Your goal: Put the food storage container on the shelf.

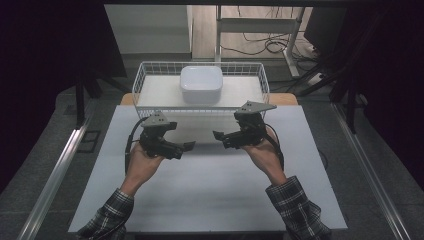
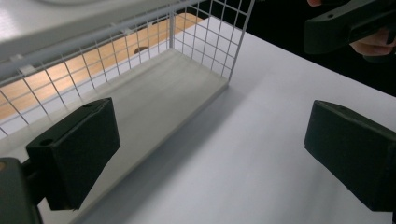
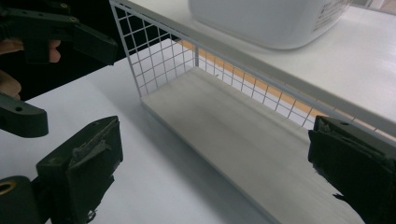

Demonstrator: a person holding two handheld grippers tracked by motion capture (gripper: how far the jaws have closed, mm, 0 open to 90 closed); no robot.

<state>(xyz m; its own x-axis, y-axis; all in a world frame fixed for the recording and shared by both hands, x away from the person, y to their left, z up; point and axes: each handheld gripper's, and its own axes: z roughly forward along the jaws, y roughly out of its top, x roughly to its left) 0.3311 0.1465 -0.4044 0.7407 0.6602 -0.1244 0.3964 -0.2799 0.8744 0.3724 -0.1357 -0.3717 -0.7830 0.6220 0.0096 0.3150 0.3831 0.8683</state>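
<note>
White wire basket (image 1: 145, 75), matt table (image 1: 210, 185)

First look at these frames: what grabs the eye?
The white wire basket at the table's far edge, with a white lidded container on the shelf inside it. Nearer the person, the left gripper and right gripper point at each other over the bare white tabletop, both with jaws open and empty.

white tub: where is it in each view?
High view: tub top centre, inside the wire basket.
Left gripper view: pale curved edge at the top left, too little to tell.
Right gripper view: tub along the top, above the basket's mesh.
Shared landmark: the basket.
</note>
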